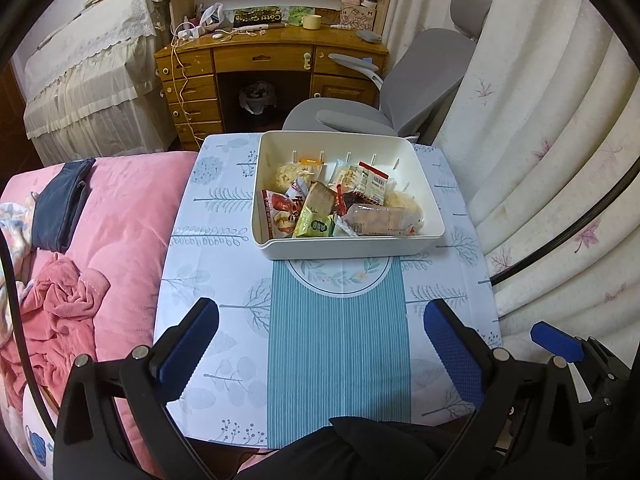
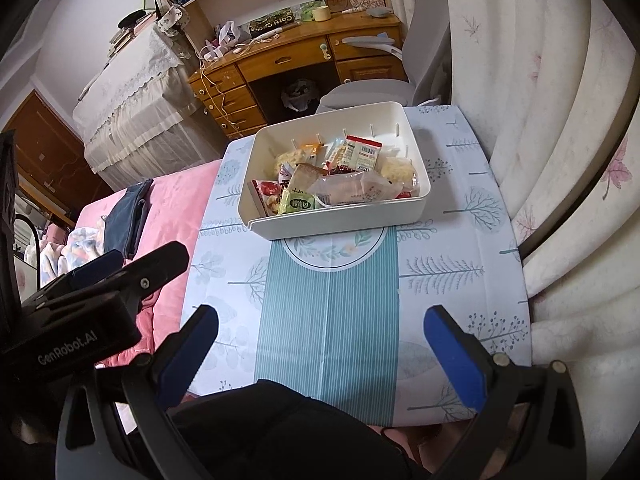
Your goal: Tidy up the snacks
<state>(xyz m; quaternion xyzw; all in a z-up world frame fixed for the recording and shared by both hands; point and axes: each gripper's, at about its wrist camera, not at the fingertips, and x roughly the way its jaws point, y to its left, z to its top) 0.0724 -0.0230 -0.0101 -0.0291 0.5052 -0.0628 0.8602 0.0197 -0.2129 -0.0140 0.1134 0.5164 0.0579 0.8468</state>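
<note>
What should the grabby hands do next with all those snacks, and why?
Probably reach the right hand-held gripper forward to the white bin and pick the clear-wrapped packet lying on top. Both it and the left hand-held gripper are open, hold nothing, and hover short of the bin, where the snacks lie jumbled.

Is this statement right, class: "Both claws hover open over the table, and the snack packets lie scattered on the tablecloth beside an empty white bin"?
Not quite. The snack packets lie piled inside the white bin, not on the tablecloth; both wrist views show it. The rest stands: the left claw and right claw hover open over the table.
</note>
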